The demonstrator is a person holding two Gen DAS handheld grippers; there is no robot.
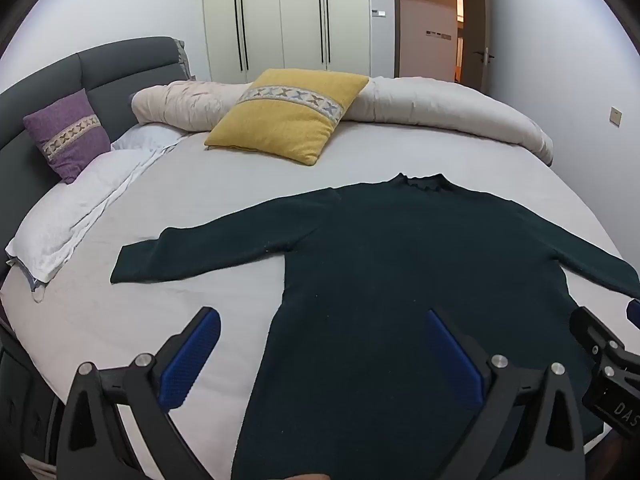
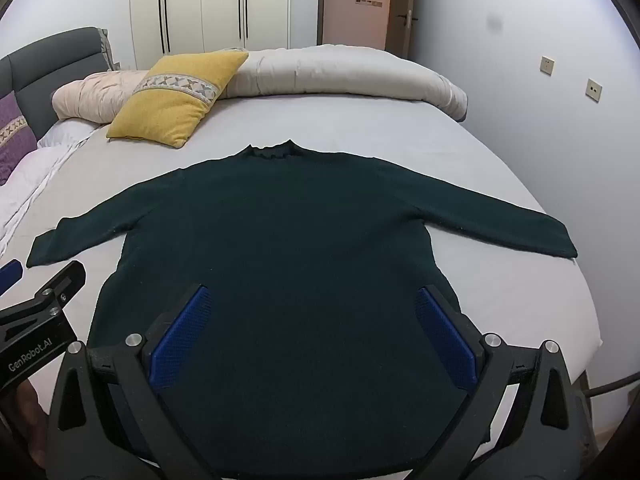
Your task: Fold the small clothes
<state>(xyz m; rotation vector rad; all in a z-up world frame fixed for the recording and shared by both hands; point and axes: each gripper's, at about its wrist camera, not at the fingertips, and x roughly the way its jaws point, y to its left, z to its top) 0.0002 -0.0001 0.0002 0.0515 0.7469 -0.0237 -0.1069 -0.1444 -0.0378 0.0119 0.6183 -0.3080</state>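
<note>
A dark green long-sleeved sweater (image 1: 400, 264) lies flat on the bed, collar away from me, both sleeves spread out to the sides; it also shows in the right wrist view (image 2: 288, 232). My left gripper (image 1: 324, 316) is open and empty, held above the sweater's lower left edge. My right gripper (image 2: 314, 294) is open and empty, held above the sweater's lower body. Each gripper shows at the edge of the other's view.
The bed (image 1: 224, 184) has a pale grey sheet. A yellow cushion (image 1: 288, 114) lies beyond the collar, a rolled duvet (image 1: 440, 108) along the far edge, a purple cushion (image 1: 68, 134) and white pillows (image 1: 80, 204) at the left by the grey headboard. Wardrobe and open door behind.
</note>
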